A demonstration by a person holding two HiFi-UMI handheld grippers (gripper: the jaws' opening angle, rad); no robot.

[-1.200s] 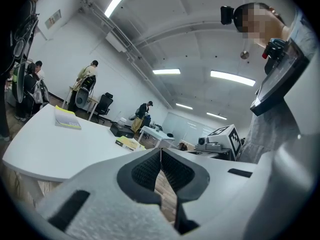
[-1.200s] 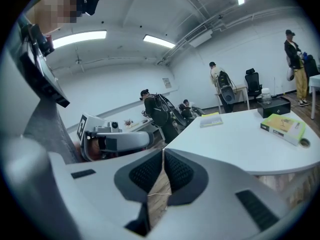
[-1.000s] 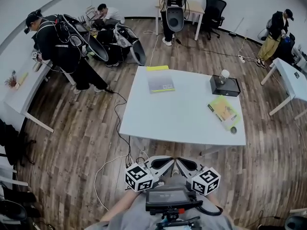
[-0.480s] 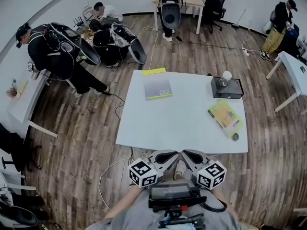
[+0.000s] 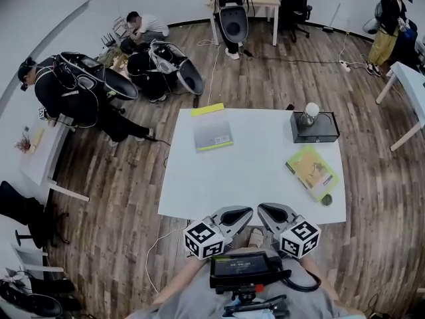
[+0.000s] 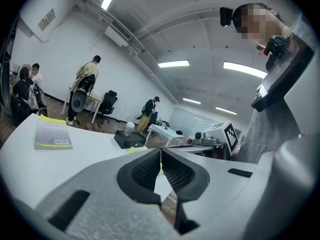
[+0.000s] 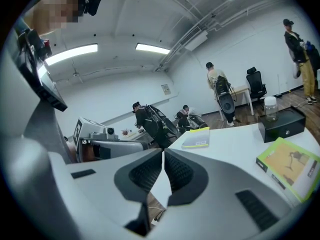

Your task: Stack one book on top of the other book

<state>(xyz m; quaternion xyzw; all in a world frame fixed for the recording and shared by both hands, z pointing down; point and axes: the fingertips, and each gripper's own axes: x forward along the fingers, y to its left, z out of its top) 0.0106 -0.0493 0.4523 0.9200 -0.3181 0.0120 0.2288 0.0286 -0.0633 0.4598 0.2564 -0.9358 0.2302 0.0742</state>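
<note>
On the white rectangular table (image 5: 252, 165) the two books lie well apart. The thin grey book with a yellow-green edge (image 5: 212, 130) is near the far left corner. The yellow-green book with a pale cover (image 5: 312, 171) is near the right edge, on the near side of a black box (image 5: 315, 126) that carries a pale round jar (image 5: 311, 110). Neither book is lifted or touched, so I judge that the task is at its very beginning. The whole work is left: to take one book, to carry it across the table and to lay it flat on the other.

The left gripper (image 5: 247, 212) and the right gripper (image 5: 263, 209) are held side by side at the near edge of the table, close to the person's body. Both have their jaws pressed together with nothing between them, so they must open before any book can be taken.

Only the head view shows the whole table from above, and how far the books are from each other and from the grippers. It does not show the jaws clearly; each gripper view does, and there the two jaws meet at the front. The right gripper view shows the yellow-green book from a low angle, with its thickness, and the grey book farther behind. The left gripper view shows the grey book lying flat at the left, while the other book is mostly hidden behind the jaws.
</note>
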